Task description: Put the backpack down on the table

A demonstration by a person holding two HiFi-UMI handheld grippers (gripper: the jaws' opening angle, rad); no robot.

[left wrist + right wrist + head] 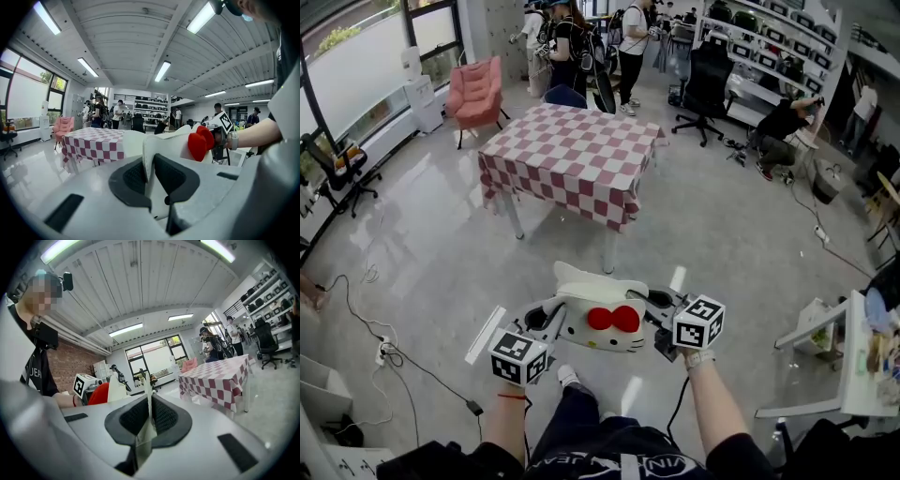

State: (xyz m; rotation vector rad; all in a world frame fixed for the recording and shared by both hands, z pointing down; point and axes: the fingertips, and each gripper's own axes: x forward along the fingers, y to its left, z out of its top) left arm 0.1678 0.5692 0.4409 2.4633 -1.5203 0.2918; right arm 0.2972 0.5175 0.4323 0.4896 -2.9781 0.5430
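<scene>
The white cat-face backpack (598, 317), with a red bow (613, 319) on its front, hangs in the air just in front of the person. It is low over the grey floor (422, 262) and well short of the checked table (572, 155), which stands farther off in the room. The left gripper (546, 321) has its jaws pressed onto a fold of white fabric at the bag's left edge. The right gripper (660, 315) pinches a thin flap at its right edge. Gripping both sides likely keeps the soft bag level and face up for carrying. Judging by the gap, the approach to the table is not yet made.
</scene>
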